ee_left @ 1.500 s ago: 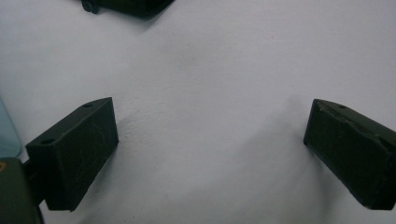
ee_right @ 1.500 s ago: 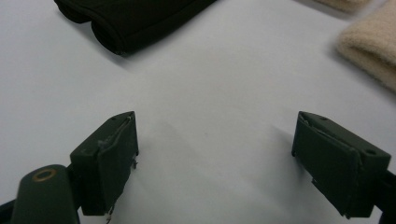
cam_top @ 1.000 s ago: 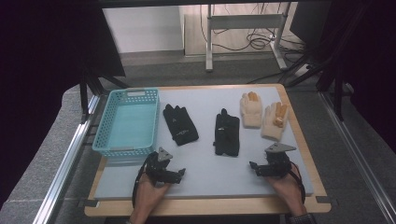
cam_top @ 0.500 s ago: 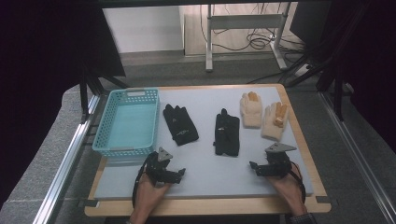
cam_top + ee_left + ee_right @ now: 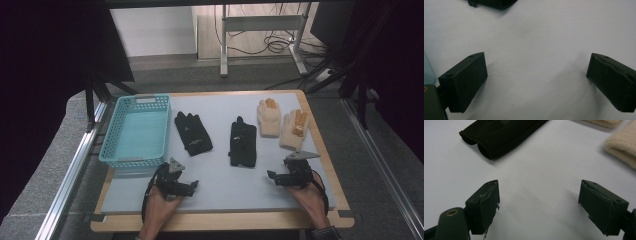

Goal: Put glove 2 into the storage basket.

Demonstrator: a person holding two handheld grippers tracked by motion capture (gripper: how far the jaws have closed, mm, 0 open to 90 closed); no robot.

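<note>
Two black gloves (image 5: 192, 132) (image 5: 243, 143) lie flat mid-table, two beige gloves (image 5: 270, 116) (image 5: 294, 129) to their right, a turquoise basket (image 5: 136, 131) to their left. Nearer the person, the left gripper (image 5: 190, 185) and right gripper (image 5: 272, 176) rest on the mat, jaws spread wide, holding nothing.

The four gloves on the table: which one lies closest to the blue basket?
The left black glove, its fingers pointing away from the person. It lies just beside the basket; the other black glove and both beige gloves lie farther right.
</note>
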